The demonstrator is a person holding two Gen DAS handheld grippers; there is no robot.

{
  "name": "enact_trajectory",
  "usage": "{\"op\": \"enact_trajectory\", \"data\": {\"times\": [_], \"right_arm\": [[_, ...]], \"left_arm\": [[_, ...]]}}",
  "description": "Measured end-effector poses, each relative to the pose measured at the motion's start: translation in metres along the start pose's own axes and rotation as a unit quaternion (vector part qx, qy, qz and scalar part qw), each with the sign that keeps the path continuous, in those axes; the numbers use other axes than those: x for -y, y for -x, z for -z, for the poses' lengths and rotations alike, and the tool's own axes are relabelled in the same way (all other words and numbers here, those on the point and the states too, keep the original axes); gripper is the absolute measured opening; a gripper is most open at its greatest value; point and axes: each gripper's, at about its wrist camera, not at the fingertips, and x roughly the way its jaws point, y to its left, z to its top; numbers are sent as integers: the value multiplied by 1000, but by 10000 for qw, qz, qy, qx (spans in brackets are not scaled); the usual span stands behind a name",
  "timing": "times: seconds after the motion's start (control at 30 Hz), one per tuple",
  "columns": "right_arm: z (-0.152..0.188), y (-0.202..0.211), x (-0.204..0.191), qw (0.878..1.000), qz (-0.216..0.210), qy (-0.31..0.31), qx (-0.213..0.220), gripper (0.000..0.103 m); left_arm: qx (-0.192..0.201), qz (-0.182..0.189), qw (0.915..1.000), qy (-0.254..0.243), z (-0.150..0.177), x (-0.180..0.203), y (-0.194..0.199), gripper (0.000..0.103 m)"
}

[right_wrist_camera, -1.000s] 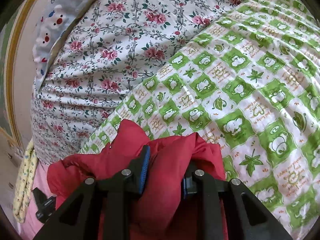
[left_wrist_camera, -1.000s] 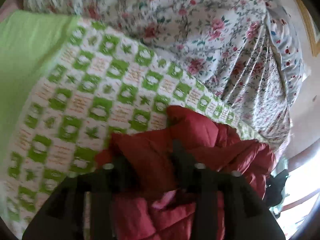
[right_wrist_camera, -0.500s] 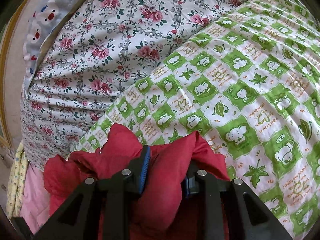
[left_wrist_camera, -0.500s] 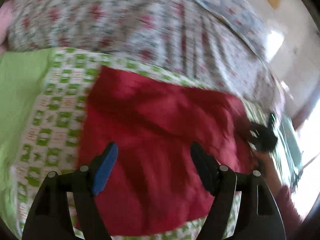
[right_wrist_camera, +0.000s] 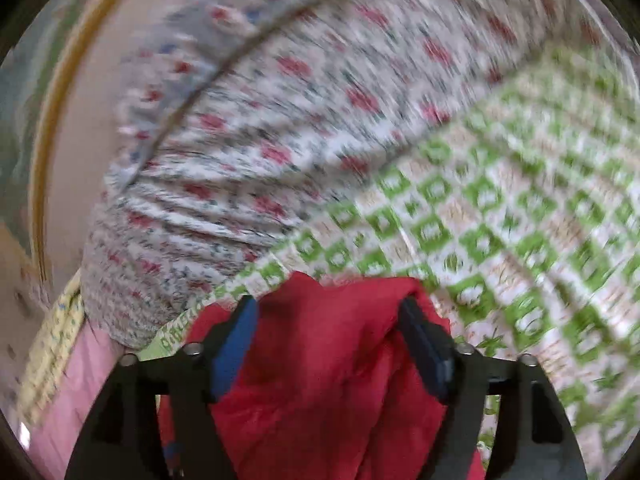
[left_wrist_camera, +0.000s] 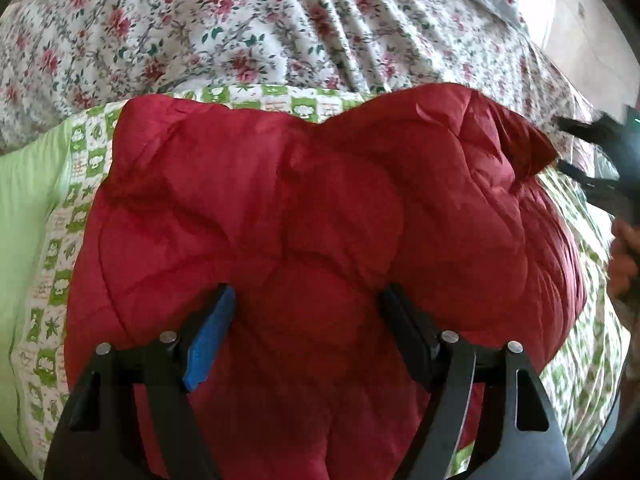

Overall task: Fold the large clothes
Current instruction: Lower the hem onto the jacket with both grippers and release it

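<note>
- Left wrist view shows the red quilted puffer jacket point(left_wrist_camera: 320, 216) lying as a thick, folded bundle on the green-and-white checked bedsheet point(left_wrist_camera: 60, 248), its far edge close to the floral-print quilt point(left_wrist_camera: 240, 32) heaped behind it.
- Fabric of the jacket fills the gap between the jaws of the left gripper point(left_wrist_camera: 308, 320), which stand spread; its blue pad point(left_wrist_camera: 208, 340) does not appear to press the cloth, and the jaws have just been opening.
- Right wrist view, heavily blurred, shows the right gripper point(right_wrist_camera: 326, 332) with its jaws likewise apart over a raised corner of the jacket point(right_wrist_camera: 328, 360); they have just been opening, and the red fabric between them looks released rather than pinched.
- At the right edge of the left wrist view, the person's hand point(left_wrist_camera: 624, 256) and the dark frame of the other tool sit just beyond the jacket's pointed corner.
- Judging by the compact shape, one fold appears laid down; the upper corner stands puffed and uneven, so smoothing, and perhaps a further fold, seems to remain.
- A plain pale-green cloth point(left_wrist_camera: 24, 200) borders the sheet on the left.
</note>
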Motion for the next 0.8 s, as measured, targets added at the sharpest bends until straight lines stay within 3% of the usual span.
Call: {"op": "enact_trajectory", "data": {"times": [0.07,0.17,0.23,0.33,0.4,0.47,0.57,0.7,0.8], "right_arm": [[8,8,-20,9989,23,463,-34,77],[37,-7,-65,9850,21,1596,-658,77],[67,-28,-100,9585,127,2614,-1126,77],[100,-62,-122,9257,423,3407,-1588,76],[107,-83,-116,9158,769,3531,-1753,75],[100,-100,-94,9247,933,3207,-1825,76],[84,-109,-65,9444,841,2587,-1844,75],[75,-118,-49,9544,839,2243,-1785,76],[71,-123,-40,9600,745,2011,-1799,76]], "left_arm": [[-2,-73,10000,4,1,3,-4,77],[-4,-162,9999,14,1,7,-10,77],[-21,-202,9998,29,1,8,-13,77],[-58,-198,9998,60,-1,6,-14,77],[-46,-133,9998,157,0,0,-7,77],[94,-80,9997,227,2,-7,3,77],[150,-354,9986,362,4,-27,3,76],[-126,-639,9960,609,-4,-50,-27,76],[-332,-521,9942,882,-11,-61,-47,76]]}}
